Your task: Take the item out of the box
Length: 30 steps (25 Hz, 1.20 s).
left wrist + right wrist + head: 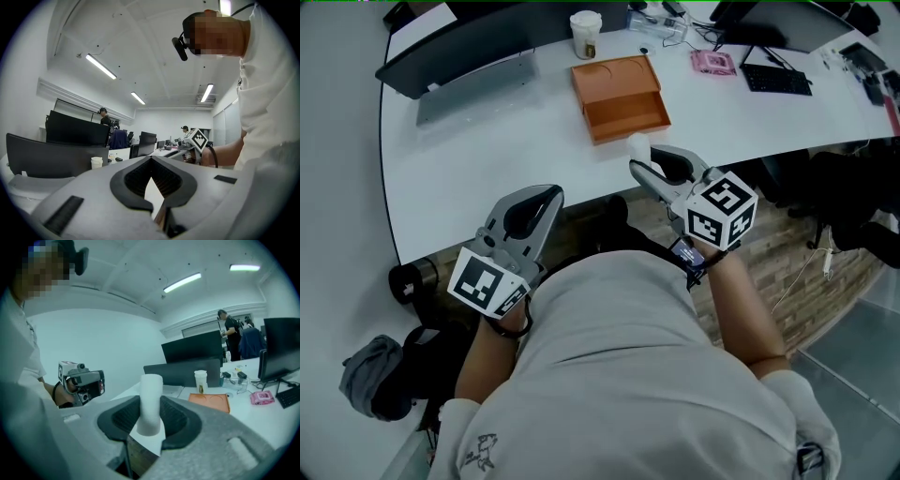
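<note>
Cylinder (151, 390) between right gripper (150, 401) jaws

White curved desk (487, 159) over wood-look floor (787, 272) (perhaps laminate) — strip lights (101, 66) overhead.

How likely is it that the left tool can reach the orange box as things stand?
Probably yes: the left tool is empty, and only bare table lies between it and the orange box.

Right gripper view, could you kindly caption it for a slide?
Right gripper holding a white cylinder, orange box behind.
</note>
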Available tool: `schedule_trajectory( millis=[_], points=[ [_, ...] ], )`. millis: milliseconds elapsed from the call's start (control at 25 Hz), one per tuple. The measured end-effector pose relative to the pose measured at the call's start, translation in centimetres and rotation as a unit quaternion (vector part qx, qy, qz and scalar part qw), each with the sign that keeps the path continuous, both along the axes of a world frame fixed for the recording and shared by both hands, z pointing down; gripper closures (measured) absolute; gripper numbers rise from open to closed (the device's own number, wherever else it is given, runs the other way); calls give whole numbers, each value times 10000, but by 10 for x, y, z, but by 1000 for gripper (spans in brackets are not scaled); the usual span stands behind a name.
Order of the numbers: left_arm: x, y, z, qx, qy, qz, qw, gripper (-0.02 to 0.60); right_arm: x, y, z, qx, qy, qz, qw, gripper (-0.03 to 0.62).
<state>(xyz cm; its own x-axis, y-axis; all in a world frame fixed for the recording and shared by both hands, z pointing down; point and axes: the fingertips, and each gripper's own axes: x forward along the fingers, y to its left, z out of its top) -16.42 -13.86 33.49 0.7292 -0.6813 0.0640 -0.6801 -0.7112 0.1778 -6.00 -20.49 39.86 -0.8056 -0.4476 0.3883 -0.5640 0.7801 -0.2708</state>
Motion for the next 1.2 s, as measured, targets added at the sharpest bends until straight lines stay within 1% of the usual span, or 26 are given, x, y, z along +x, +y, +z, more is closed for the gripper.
schedule_trajectory(
  millis=[80,200,440,640,760,920,1200],
  points=[
    [-2,9,-6,37,48,17,10000,583,-1,16,-13,186,-39,-26,9998,462],
    [-5,22,-14,65,124,72,9999,583,0,36,-27,325,-68,33,9994,462],
    [-12,42,-18,20,184,110,9998,583,6,68,-38,358,-13,119,9993,462],
    [-11,48,-16,-10,187,108,9998,583,12,78,-41,382,2,149,9992,462],
    [-3,50,-18,-8,180,131,9998,583,18,83,-47,445,-36,146,9989,462],
    [16,55,-19,-19,167,196,9997,583,35,91,-54,535,-67,184,9984,462],
    [68,80,-22,-29,77,309,9995,583,84,120,-59,578,-184,258,9978,462]
  ],
)
